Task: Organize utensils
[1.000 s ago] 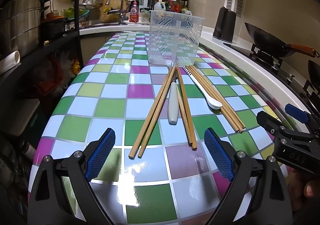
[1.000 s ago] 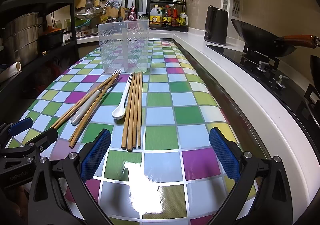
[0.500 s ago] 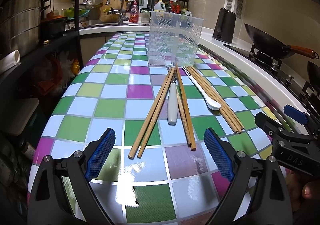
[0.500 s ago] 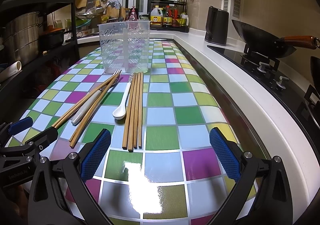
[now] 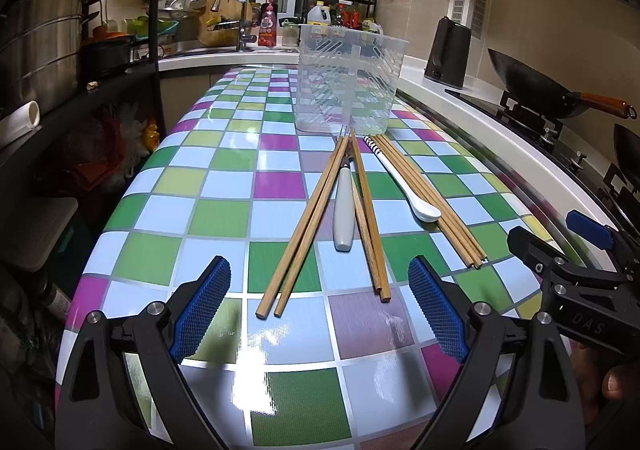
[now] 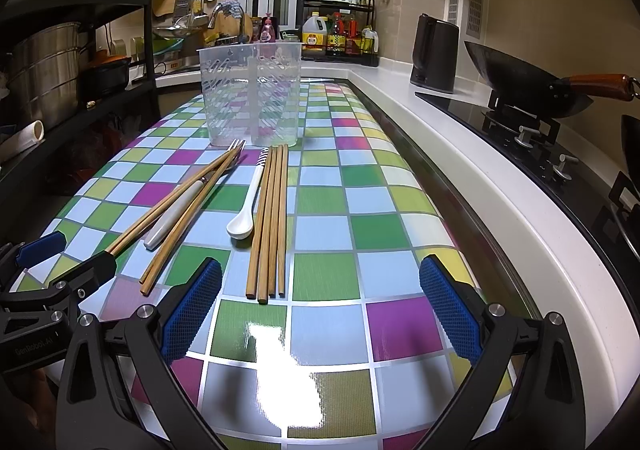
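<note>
A clear plastic utensil holder [image 5: 346,86] [image 6: 252,94] stands empty on the checkered table. In front of it lie wooden chopsticks [image 5: 308,226] [image 6: 272,222], a fork with a white handle [image 5: 344,206] [image 6: 176,214] and a white ceramic spoon [image 5: 412,186] [image 6: 246,210]. My left gripper [image 5: 320,306] is open and empty, just short of the near chopstick ends. My right gripper [image 6: 320,306] is open and empty, near the ends of the right chopstick bundle. Each gripper shows at the edge of the other's view.
A black shelf rack with steel pots [image 5: 44,50] stands left of the table. A white counter [image 6: 460,154] with a kettle [image 6: 434,50], a stove and a wok [image 6: 528,82] runs along the right. A sink and bottles are at the back.
Both grippers have stayed open and have barely shifted. The utensils have not moved.
</note>
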### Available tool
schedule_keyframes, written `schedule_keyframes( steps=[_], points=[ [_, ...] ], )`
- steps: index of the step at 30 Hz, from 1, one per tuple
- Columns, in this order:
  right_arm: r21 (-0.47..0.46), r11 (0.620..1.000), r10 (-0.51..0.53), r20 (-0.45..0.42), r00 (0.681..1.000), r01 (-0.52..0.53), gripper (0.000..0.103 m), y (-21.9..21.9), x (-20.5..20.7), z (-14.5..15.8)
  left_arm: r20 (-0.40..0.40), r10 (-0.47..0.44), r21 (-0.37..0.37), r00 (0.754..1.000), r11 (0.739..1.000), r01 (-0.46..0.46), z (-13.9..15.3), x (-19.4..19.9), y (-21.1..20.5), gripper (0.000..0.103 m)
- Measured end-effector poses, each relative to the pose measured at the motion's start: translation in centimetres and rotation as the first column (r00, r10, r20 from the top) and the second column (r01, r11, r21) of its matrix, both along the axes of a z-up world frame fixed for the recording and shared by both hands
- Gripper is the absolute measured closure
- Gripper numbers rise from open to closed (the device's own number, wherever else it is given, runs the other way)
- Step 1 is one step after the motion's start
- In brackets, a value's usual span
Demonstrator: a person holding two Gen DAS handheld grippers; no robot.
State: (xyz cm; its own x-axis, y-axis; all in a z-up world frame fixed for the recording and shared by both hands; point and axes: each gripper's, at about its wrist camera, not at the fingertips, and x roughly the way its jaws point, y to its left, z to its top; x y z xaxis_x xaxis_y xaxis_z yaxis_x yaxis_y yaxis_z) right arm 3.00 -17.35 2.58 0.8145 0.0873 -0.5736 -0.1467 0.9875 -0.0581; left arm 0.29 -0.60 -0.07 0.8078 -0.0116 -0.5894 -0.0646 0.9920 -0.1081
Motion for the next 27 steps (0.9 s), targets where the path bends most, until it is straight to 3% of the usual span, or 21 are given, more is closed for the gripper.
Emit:
schedule_keyframes(
  steps=[27],
  points=[
    [-0.008, 1.0, 0.011, 0.005, 1.0, -0.011, 0.006, 0.39, -0.14, 0.05, 0.003, -0.001, -0.006, 1.0, 1.0, 0.001, 0.21, -0.04, -0.04, 0.015]
  ],
)
